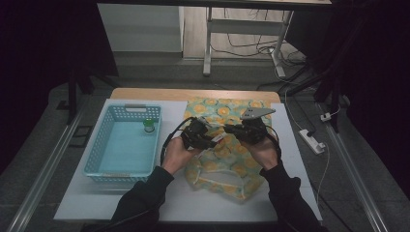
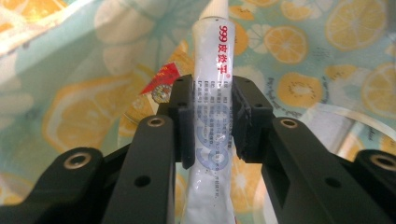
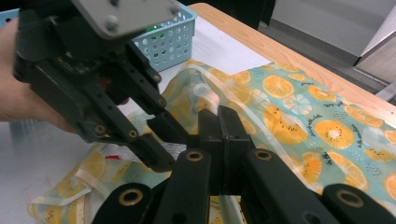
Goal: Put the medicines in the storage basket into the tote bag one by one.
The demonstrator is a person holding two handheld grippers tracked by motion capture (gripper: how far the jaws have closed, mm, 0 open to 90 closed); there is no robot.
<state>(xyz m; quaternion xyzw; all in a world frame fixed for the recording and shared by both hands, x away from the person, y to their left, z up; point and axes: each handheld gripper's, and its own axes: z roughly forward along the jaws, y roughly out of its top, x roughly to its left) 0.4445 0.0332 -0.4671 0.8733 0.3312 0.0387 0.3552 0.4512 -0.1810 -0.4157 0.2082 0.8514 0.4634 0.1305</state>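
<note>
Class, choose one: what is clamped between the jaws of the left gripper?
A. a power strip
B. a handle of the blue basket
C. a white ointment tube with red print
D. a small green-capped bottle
C: in the left gripper view the left gripper presses its pads on both sides of the white tube, above the lemon-print bag.

Dark sleeves [image 1: 145, 191]; black grippers, brass-ringed screws, grey plate [image 1: 256, 112].
</note>
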